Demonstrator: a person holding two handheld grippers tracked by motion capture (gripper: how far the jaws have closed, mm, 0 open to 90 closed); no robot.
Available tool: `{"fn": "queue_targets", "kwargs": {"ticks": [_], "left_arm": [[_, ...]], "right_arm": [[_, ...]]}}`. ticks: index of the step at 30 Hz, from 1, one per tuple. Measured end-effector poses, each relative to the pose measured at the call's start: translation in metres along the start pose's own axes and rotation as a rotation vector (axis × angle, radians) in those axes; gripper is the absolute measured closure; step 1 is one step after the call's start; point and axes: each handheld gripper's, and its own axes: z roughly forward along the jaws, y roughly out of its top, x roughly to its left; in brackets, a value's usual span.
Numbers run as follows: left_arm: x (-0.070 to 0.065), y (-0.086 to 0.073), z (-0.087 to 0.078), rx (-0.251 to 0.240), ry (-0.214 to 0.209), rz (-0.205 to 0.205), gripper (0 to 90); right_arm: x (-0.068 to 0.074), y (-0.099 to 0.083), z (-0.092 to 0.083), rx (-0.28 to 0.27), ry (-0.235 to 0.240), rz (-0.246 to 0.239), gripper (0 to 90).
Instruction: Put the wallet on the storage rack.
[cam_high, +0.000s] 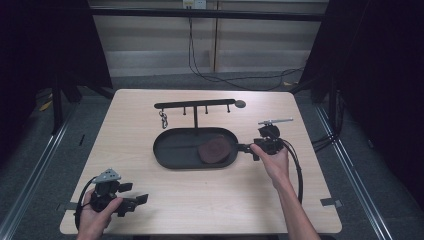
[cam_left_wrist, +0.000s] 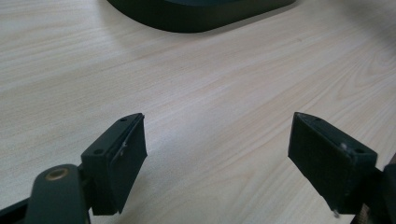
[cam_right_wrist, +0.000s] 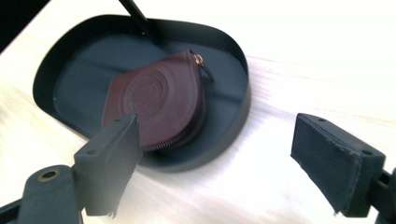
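A black oval tray (cam_high: 167, 150) sits mid-table, and a T-shaped hook rack (cam_high: 196, 105) rises from its far side. In the tray's right end lies a round brown leather zip pouch (cam_high: 214, 149) (cam_right_wrist: 154, 98). My right gripper (cam_high: 247, 150) (cam_right_wrist: 215, 140) is just off the tray's right rim (cam_right_wrist: 236, 126). It is open, its jaws point at the pouch, and nothing is between them. My left gripper (cam_high: 134, 194) (cam_left_wrist: 217, 140) is open over bare wood near the front-left corner, far from the tray (cam_left_wrist: 196, 16).
A small key chain (cam_high: 163, 119) hangs from the rack's left hook. Beyond the right hand, a thin silver stick-like object (cam_high: 276, 121) lies on the table. The table's edges drop to a grey floor with cables, and dark curtains stand on both sides.
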Motion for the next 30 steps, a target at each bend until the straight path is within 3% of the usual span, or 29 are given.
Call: {"fn": "queue_targets", "kwargs": {"ticks": [9,17,30], "left_arm": [[0.000,0.000,0.000,-0.005,0.002,-0.008,19.2],[0.000,0.000,0.000,-0.003,0.003,-0.012,19.2],[0.001,-0.001,0.001,0.007,0.011,-0.013,19.2]], "right_arm": [[-0.002,-0.017,-0.025,-0.021,-0.030,-0.025,15.9],[-0.005,-0.046,-0.047,-0.040,-0.063,-0.041,15.9],[-0.016,-0.097,-0.076,-0.054,-0.098,-0.009,16.1]]}}
